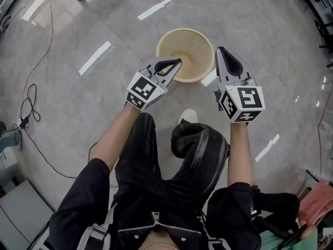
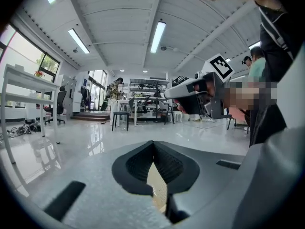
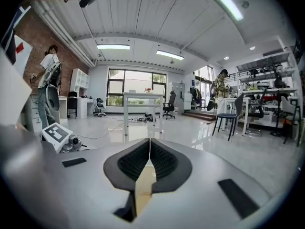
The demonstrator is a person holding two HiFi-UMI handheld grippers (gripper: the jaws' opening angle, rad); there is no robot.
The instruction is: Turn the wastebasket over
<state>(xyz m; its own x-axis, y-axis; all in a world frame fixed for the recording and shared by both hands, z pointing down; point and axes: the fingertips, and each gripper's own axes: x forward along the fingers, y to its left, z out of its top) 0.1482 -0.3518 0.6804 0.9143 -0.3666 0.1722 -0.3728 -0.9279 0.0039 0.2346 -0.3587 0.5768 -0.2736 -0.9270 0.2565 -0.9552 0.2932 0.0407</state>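
Note:
The beige mesh wastebasket stands upright on the grey floor with its mouth facing up. My left gripper hangs over the basket's near-left rim, jaws shut and empty. My right gripper is just beside the basket's right rim, also shut with nothing in it. In the left gripper view the pads meet at the left gripper, and a strip of the wastebasket shows below them. In the right gripper view the right gripper is closed the same way above a beige strip of the wastebasket.
Black cables trail over the floor at the left. The person's white shoe is just near the basket. A white table, chairs and a person by a brick wall stand farther off.

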